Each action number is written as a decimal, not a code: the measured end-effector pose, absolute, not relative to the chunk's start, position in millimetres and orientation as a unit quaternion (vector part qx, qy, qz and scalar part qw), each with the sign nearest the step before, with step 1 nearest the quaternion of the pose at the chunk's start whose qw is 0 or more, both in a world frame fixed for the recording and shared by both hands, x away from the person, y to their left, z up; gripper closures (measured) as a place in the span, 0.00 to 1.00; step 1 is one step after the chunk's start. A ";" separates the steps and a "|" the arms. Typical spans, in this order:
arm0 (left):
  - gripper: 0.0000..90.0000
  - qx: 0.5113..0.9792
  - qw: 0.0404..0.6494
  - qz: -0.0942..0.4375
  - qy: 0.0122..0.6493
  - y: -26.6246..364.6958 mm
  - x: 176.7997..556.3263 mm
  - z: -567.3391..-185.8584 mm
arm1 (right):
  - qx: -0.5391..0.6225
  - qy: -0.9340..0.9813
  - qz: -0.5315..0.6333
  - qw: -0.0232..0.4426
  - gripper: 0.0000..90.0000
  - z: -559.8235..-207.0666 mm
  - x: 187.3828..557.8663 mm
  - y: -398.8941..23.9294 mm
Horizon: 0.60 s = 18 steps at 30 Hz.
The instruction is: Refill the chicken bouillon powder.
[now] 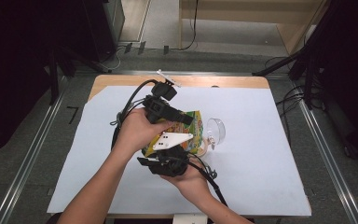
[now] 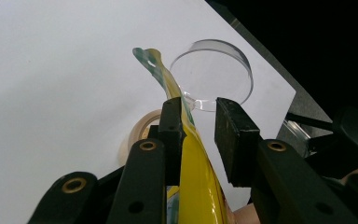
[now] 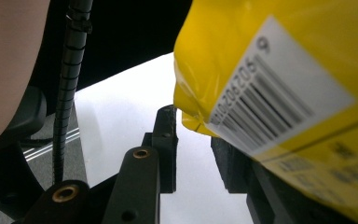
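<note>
Holding a yellow snack bag (image 1: 193, 133) mid-table between both grippers, jaws partly open: left gripper (image 2: 199, 135) with the bag's edge against one jaw only, right gripper (image 3: 193, 149) beside the barcode corner, neither clamped. Risking a slip toward the clear bowl (image 1: 216, 129) at three o'clock, given such loose contact.

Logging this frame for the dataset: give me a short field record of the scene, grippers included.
surface: white sheet over a wooden table
main item: yellow snack bag, held up between both grippers
left gripper: bag's edge lies against one jaw, a gap to the other; grip unclear
right gripper: bag's corner above the jaws; grip unclear
nearby: clear plastic cup on its side; tape roll
</note>
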<state>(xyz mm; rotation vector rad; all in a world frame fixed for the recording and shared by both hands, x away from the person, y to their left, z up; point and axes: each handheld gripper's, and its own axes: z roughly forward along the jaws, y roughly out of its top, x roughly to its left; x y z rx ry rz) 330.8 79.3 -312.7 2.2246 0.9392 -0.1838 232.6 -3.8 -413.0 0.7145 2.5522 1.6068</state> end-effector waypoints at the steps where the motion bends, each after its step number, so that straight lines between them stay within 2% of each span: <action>1: 0.81 0.860 0.352 -0.071 0.363 78.3 330.8 -312.5 | 0.231 0.823 0.518 0.022 0.81 -413.0 232.7 -4.1; 18: 0.81 0.862 0.352 -0.080 0.355 70.0 334.6 -313.3 | 0.241 0.820 0.519 0.028 0.81 -413.4 234.3 -10.4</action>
